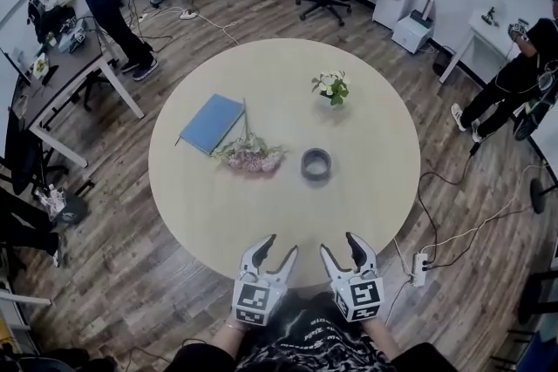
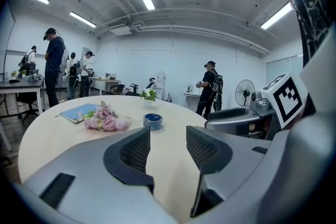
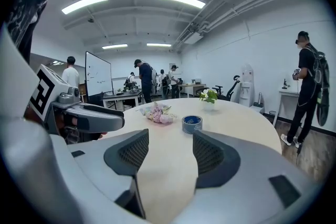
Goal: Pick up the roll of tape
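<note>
The left tongs (image 1: 279, 246) and right tongs (image 1: 338, 244) hover side by side over the near edge of the round table (image 1: 366, 135), both spread and empty. Well ahead of them lies the roll of tape (image 1: 316, 164), with a pink flower bunch (image 1: 251, 157) just to its left. A blue notebook (image 1: 212, 123) lies beyond, and a potted plant (image 1: 332, 88) stands farthest.

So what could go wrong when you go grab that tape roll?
The roll of tape lies flat on the smooth table, so a jaw could just push it along instead of gripping. The pink flowers lie close beside it, so the left gripper reaching in might bump them.
</note>
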{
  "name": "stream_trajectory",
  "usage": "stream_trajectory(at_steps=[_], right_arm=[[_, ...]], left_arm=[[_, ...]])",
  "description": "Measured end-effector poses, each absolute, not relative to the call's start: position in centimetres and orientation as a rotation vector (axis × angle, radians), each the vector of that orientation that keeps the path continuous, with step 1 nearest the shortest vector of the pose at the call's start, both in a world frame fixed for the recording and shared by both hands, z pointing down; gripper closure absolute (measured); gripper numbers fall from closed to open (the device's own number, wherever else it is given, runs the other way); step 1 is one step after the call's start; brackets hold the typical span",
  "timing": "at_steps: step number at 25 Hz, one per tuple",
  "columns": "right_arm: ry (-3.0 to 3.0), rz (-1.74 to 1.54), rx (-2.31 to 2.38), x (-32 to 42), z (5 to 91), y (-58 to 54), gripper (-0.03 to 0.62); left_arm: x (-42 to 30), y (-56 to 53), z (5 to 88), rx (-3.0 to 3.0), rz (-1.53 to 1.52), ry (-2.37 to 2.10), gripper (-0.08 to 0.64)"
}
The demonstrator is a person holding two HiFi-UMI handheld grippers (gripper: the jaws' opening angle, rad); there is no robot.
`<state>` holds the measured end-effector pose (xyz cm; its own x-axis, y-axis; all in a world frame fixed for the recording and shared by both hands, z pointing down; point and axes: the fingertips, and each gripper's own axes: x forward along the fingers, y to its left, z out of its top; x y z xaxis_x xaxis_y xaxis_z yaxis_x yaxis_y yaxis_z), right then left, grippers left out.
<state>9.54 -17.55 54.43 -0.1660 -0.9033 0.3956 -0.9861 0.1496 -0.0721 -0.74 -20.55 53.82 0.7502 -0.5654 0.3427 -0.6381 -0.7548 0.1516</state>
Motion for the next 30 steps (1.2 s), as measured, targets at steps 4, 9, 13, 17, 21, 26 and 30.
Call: stream_trajectory(at_steps=[4,9,13,17,21,26,30], right_arm=[[-2.151,0.506,1.885,10.1,54.6,-19.2,0.324],[-2.152,0.514,1.874,11.0,53.8,-21.1,0.324],[-2.155,0.528,1.872,12.0,53.4,-22.3,0.324],[-2.149,0.532,1.841,13.5,53.2,-24.4,0.358],[-2.187,0.542,1.78,14.5,52.9,-27.5,0.371],[-2.209,0.513,1.659,15.4,52.8,-32.7,0.367],[-2.206,0.53,1.563,16.1,53.9,-36.2,0.365]], left_arm=[[-0.7,-22.1,54.2,2.691,0.397,-0.941,0.325],[-0.6,-23.2,54.0,2.664,0.381,-0.97,0.327],[-0.5,-23.8,53.8,2.64,0.378,-1.012,0.327],[-0.5,-24.3,53.5,2.613,0.368,-1.073,0.326],[-0.6,-24.5,53.2,2.588,0.363,-1.13,0.327],[-0.8,-24.6,53.4,2.546,0.373,-1.201,0.327],[-0.7,-24.6,53.3,2.518,0.365,-1.249,0.329]])
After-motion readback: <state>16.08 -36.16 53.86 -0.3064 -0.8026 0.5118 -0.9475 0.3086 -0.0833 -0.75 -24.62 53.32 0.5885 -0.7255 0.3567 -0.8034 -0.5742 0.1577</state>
